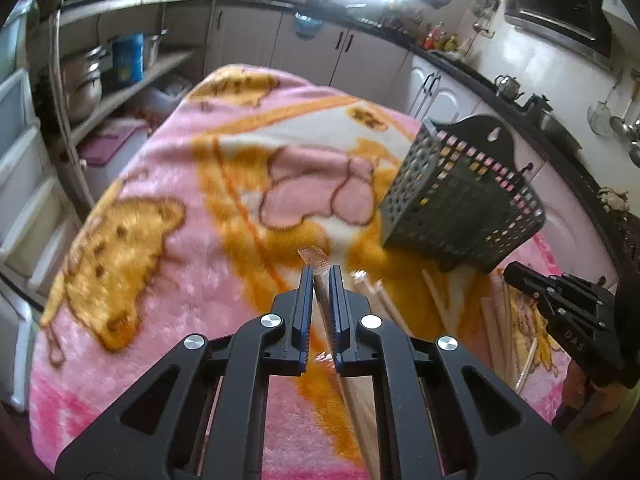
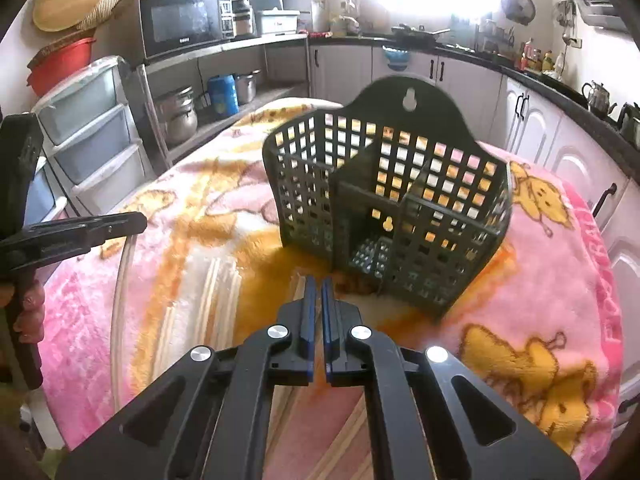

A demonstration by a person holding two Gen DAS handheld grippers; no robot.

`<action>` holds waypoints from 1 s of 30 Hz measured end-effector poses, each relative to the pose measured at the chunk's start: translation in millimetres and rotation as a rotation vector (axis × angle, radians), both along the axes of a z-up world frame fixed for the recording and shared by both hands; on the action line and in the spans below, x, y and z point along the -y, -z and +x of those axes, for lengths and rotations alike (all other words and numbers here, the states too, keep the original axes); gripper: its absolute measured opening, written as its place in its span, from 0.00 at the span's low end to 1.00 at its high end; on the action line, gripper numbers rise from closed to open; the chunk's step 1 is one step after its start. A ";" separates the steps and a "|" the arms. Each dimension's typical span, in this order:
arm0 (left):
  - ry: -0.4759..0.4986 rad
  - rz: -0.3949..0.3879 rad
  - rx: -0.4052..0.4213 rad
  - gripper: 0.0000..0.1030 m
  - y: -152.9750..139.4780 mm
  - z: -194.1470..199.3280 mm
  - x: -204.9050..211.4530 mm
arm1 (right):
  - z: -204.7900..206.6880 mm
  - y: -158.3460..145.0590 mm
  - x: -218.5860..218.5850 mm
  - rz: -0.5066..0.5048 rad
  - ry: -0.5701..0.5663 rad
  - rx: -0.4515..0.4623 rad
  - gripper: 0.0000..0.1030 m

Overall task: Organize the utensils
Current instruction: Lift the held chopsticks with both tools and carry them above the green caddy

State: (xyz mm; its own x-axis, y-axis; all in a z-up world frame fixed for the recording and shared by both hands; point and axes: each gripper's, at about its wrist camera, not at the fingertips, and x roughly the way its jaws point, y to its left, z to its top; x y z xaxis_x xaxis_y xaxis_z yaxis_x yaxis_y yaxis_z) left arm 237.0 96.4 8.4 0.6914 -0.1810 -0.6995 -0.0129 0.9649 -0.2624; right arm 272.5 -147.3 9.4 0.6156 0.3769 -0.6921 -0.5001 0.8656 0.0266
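— Pink fleece, a blanket [image 1: 160, 240] printed with yellow figures, is spread over the whole work surface. How is the black lattice basket [image 2: 440, 264] placed on it?

— It is stood upright on the fleece, with its tall hanging back turned away from both grippers. Divided compartments can be seen inside, and nothing can be made out in them. Since it is thin moulded plastic on soft pile, it is judged light and easily tipped or pushed.

— And the grippers, relative to the basket?

— The left gripper [image 1: 322, 276] is held in front of the basket and off to its left, pinched on one pale wooden stick [image 1: 316, 260]. The right gripper [image 2: 318, 284] is held just before the basket's front wall with its jaws pressed together. Whether anything thin is caught between them cannot be told.

— How should the held stick be expected to behave?

— It is judged stiff, very light, and slippery, because a clear wrapper seems to cover its tip. It is gripped near that upper end, so the long remainder may swing below the jaws. A hold nearer the middle would be steadier, though an end grip suits dropping it upright into a compartment.

— What is left to be gathered?

— Loose sticks [image 1: 434, 296] of the same kind are lying flat on the fleece just in front of the basket. A pinch across their width is advised, as the pile may hide them.
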 end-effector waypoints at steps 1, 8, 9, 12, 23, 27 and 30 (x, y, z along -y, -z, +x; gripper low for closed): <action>0.004 0.002 0.011 0.03 -5.4 -1.1 1.2 | -2.4 -4.9 1.3 0.005 0.001 0.009 0.03; 0.026 0.026 0.085 0.02 -41.8 -7.0 12.6 | -24.2 -38.3 5.8 0.030 -0.010 0.092 0.02; 0.028 0.028 0.092 0.02 -45.4 -8.2 13.9 | -27.2 -43.5 7.7 0.036 -0.010 0.100 0.02; 0.032 0.034 0.123 0.02 -57.8 -11.2 18.6 | -35.4 -58.3 10.2 0.056 -0.015 0.128 0.01; 0.058 0.045 0.195 0.01 -91.7 -10.4 35.6 | -49.4 -99.7 25.5 0.124 -0.012 0.216 0.01; 0.066 0.048 0.214 0.01 -103.1 -4.6 40.7 | -45.2 -108.9 33.2 0.142 0.002 0.233 0.01; 0.074 0.056 0.231 0.01 -115.0 3.4 46.5 | -38.8 -117.5 39.8 0.153 0.015 0.250 0.01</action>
State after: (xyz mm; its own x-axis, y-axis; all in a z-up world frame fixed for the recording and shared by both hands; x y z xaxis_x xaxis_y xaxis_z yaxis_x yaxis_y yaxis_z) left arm 240.4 49.9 123.4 0.8201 -0.2026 -0.5352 0.1127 0.9741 -0.1961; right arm 233.6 -187.1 126.8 0.7661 0.4546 -0.4544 -0.4947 0.8684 0.0349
